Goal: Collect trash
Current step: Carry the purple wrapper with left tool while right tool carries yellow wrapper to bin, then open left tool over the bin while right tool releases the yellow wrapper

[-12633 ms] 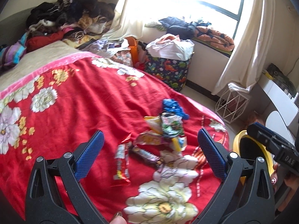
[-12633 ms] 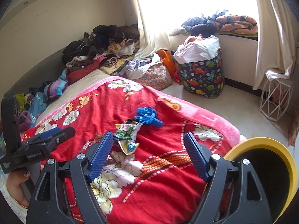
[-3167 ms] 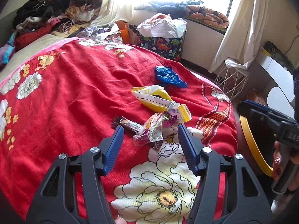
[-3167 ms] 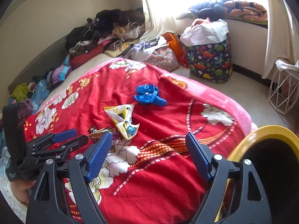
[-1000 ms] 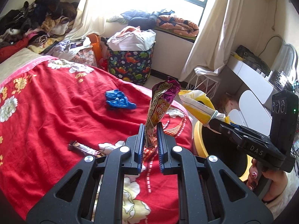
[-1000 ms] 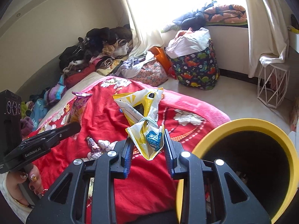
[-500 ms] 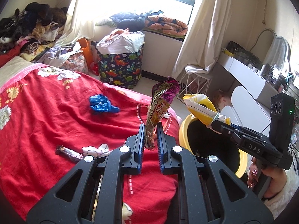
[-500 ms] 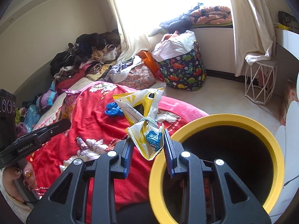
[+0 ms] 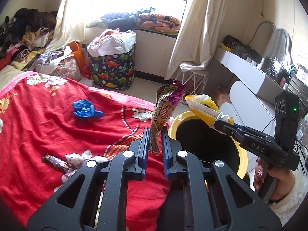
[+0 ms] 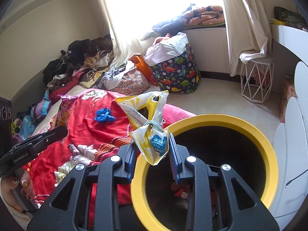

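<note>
We have one piece of trash in each claw. Our left gripper (image 9: 155, 146) is clamped on the purple wrapper (image 9: 165, 107), which stands up between its jaws, above the near right edge of the bed (image 9: 38, 127) and just left of the bin (image 9: 174, 119). Our right gripper (image 10: 152, 152) is closed around the yellow bag (image 10: 148, 119), held over the near left rim of the bin (image 10: 269, 154)

As we judge it, the job is somewhere past the middle. Red scraps already lie at the bottom of the bin, and both pieces in hand are lifted but not yet dropped. Left on the bed are the blue wad (image 9: 84, 109), far and to the left, and the bar wrapper (image 9: 57, 163), near and to the left. We can see no other litter on the blanket, though part of it is hidden behind our claws
</note>
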Available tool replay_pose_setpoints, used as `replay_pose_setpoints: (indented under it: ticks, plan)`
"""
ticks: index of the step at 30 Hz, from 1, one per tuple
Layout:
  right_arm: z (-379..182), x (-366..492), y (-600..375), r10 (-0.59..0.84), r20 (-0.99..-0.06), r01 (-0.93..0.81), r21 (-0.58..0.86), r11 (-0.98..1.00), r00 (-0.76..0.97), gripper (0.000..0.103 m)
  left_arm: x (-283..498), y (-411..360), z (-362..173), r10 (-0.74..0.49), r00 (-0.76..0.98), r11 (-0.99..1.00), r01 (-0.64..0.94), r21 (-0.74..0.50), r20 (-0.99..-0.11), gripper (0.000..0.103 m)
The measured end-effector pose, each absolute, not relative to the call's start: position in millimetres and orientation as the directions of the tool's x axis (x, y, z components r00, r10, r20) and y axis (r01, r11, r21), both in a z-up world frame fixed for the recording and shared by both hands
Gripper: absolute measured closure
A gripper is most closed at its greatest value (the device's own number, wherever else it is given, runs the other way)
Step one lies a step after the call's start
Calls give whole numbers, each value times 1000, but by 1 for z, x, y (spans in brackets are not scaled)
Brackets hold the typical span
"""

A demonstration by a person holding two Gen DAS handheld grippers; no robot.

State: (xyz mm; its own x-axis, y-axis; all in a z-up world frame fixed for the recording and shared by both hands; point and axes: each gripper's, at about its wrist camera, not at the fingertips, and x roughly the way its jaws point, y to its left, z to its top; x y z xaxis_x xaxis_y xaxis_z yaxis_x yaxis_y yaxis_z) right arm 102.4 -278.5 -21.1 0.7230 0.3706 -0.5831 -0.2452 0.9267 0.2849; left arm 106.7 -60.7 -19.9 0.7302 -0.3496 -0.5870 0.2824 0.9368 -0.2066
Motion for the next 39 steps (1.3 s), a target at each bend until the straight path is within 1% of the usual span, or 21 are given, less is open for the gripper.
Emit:
replay_pose_setpoints:
  ticks: [20, 34, 36, 37, 38, 39]
  plan:
    - [-31, 99, -341, 268, -602, -95, 303, 948, 752, 74, 111, -125, -32, -420, 664, 899, 400, -181, -619, 95]
    - [-42, 95, -372, 235, -627, -41, 307, 951, 743, 74, 117, -169, -50, -452, 599, 867, 470, -166, -661, 95]
    - [-44, 95, -377, 245, -630, -37, 324, 945, 737, 71, 119, -174, -54, -458, 586, 862, 476, -173, -668, 95]
    - [-46, 96, -378, 258, -632, -40, 337, 940, 731, 68, 122, -177, -56, -470, 569, 855, 484, -188, -674, 94]
    - [-47, 97, -381, 256, -634, -31, 343, 939, 729, 64, 123, -179, -58, -474, 562, 853, 486, -193, -678, 91]
    - [-47, 97, -383, 246, -634, -17, 345, 939, 733, 50, 124, -180, -59, -473, 562, 854, 483, -194, -678, 73]
